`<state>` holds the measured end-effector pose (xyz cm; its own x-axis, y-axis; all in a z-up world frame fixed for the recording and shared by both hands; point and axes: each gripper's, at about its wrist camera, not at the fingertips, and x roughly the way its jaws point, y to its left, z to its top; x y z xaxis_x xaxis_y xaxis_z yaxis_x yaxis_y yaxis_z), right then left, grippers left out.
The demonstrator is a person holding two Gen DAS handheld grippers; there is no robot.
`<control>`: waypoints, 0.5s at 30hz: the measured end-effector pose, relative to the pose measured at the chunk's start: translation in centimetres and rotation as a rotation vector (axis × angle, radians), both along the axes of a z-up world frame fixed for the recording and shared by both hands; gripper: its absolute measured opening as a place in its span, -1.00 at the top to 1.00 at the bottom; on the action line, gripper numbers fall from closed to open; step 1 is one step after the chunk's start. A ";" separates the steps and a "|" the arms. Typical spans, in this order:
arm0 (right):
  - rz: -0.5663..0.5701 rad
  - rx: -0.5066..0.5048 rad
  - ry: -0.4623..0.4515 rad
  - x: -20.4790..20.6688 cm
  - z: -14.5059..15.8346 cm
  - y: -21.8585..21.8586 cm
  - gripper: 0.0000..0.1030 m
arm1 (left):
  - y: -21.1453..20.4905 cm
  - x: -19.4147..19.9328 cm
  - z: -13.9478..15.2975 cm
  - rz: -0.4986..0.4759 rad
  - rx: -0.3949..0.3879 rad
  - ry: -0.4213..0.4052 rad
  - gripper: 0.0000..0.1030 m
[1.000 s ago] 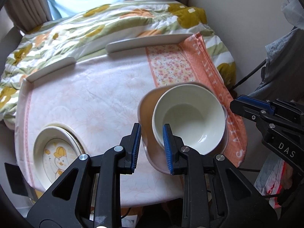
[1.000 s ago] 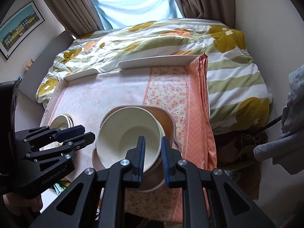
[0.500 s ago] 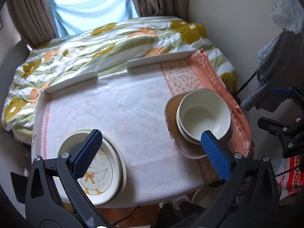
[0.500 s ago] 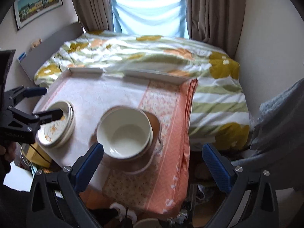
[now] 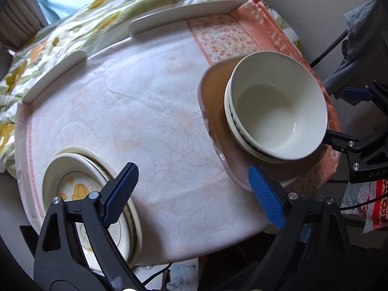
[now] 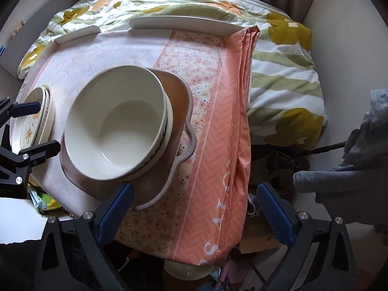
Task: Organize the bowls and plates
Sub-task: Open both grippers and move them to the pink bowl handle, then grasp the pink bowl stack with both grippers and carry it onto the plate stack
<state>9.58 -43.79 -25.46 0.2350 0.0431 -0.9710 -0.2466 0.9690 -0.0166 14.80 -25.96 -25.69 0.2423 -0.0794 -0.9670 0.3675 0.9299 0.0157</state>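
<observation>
A stack of cream bowls (image 5: 276, 111) sits in a brown scalloped dish (image 5: 215, 101) on the right side of the table; it also shows in the right wrist view (image 6: 114, 126), with the dish (image 6: 177, 101) under it. A stack of cream plates with a duck picture (image 5: 72, 189) lies at the table's front left, also seen in the right wrist view (image 6: 31, 118). My left gripper (image 5: 194, 194) is open and empty above the table between plates and dish. My right gripper (image 6: 194, 206) is open and empty at the dish's near edge.
The table has a white cloth (image 5: 135, 111) and an orange patterned cloth (image 6: 218, 111) hanging over its right edge. Raised white rails (image 5: 184, 12) line the far edge. A flowered quilt (image 6: 278, 55) lies behind. Grey clothes (image 6: 351, 165) hang at right.
Both grippers were shut a second ago and have opened wide. They pulled back half a second ago and have since moved closer to the table again.
</observation>
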 end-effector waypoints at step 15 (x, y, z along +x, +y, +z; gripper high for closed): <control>0.127 0.085 0.127 1.6 -4.6 1.5 0.48 | -2.2 2.1 -4.7 -0.081 -0.047 0.126 0.25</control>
<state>11.19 -42.32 -30.08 0.0983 0.1476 -0.9842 -0.3618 0.9266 0.1028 16.88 -28.18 -30.44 0.1103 -0.1400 -0.9840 0.4374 0.8958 -0.0785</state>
